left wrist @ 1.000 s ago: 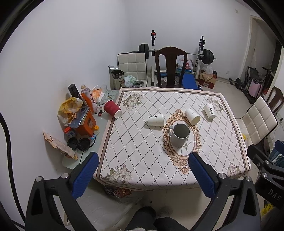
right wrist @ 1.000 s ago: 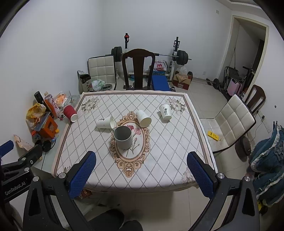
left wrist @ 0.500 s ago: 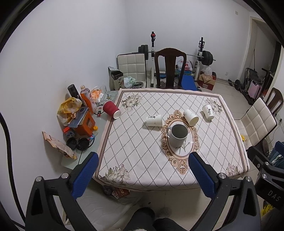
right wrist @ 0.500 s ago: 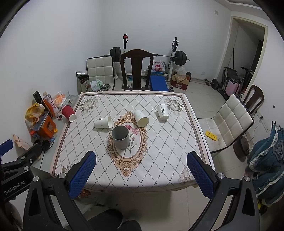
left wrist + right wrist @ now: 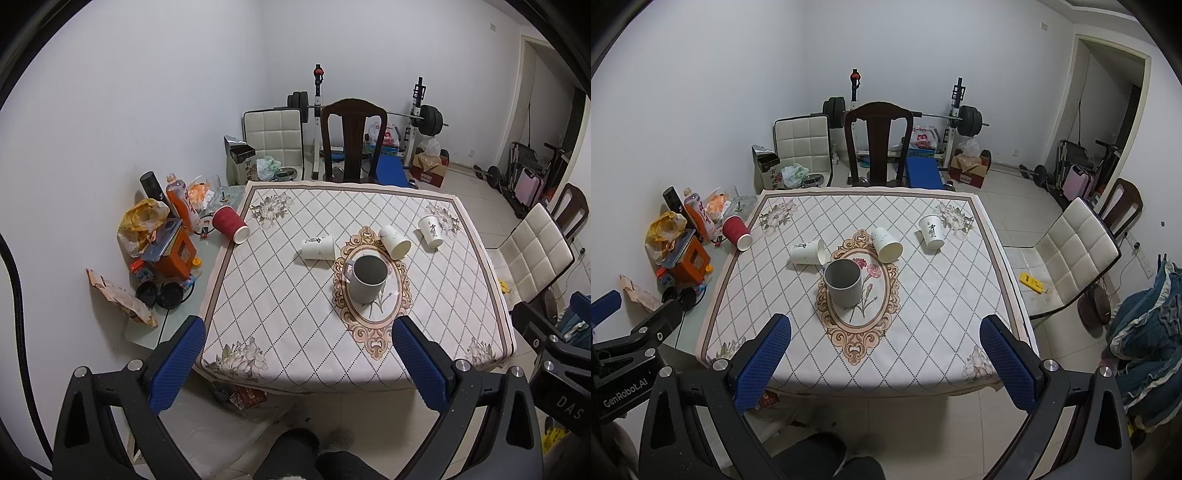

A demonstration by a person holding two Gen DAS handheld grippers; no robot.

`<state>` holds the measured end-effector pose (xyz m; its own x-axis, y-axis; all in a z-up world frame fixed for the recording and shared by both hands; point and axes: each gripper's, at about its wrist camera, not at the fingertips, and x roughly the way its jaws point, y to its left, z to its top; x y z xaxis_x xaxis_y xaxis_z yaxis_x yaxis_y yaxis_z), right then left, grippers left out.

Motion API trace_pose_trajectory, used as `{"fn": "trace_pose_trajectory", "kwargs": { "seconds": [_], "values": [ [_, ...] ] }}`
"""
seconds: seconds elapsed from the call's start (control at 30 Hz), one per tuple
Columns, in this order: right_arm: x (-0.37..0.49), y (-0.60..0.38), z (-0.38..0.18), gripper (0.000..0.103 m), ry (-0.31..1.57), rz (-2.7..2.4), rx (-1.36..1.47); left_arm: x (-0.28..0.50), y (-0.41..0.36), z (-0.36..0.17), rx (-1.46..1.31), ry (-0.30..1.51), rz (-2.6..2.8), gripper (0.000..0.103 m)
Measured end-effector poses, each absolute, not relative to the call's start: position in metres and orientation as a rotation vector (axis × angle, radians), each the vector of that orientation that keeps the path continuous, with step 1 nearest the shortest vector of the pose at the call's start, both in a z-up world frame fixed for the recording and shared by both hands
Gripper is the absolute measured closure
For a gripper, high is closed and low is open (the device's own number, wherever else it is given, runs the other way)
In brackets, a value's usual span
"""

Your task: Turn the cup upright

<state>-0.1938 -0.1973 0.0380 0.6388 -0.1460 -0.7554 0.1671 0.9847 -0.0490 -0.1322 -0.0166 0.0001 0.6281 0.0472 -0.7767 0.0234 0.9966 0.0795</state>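
Both tools hang well back from the table (image 5: 975,325), above its near edge, neither touching anything. The left gripper (image 5: 295,354) is spread wide with nothing between its blue pads, and the right gripper (image 5: 886,354) is equally released and empty. Ahead of the right gripper and slightly to its left, a grey mug (image 5: 843,282) already stands upright on the oval medallion of the tablecloth. Beyond it lie three white paper cups on their sides: one just past the mug to the left (image 5: 808,252), one just past it to the right (image 5: 886,244), and a third farther right (image 5: 931,232). A red cup (image 5: 737,232) lies tipped at the far left table edge. Which cup is meant cannot be told from here; the two white ones flanking the mug seem likeliest. Several things could go wrong. A paper cup on its side is light and round, so a pad nudging it before closing would probably roll it away, perhaps into the mug or toward the edge. Squeezing hard near the open rim may crush the thin wall. The left-hand white cup lies nearly against the mug, so a finger sliding in there may knock the mug. The loose cloth could also bunch under a dragging fingertip.
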Motion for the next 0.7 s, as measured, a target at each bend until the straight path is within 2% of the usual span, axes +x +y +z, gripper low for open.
{"fn": "trace_pose_trajectory", "kwargs": {
  "seconds": [0.7],
  "values": [
    [-0.1992, -0.1922, 0.0345, 0.0, 0.87, -0.17, 0.025, -0.1431, -0.0241, -0.0095, 0.079, 0.901, 0.024, 0.0]
  ]
}}
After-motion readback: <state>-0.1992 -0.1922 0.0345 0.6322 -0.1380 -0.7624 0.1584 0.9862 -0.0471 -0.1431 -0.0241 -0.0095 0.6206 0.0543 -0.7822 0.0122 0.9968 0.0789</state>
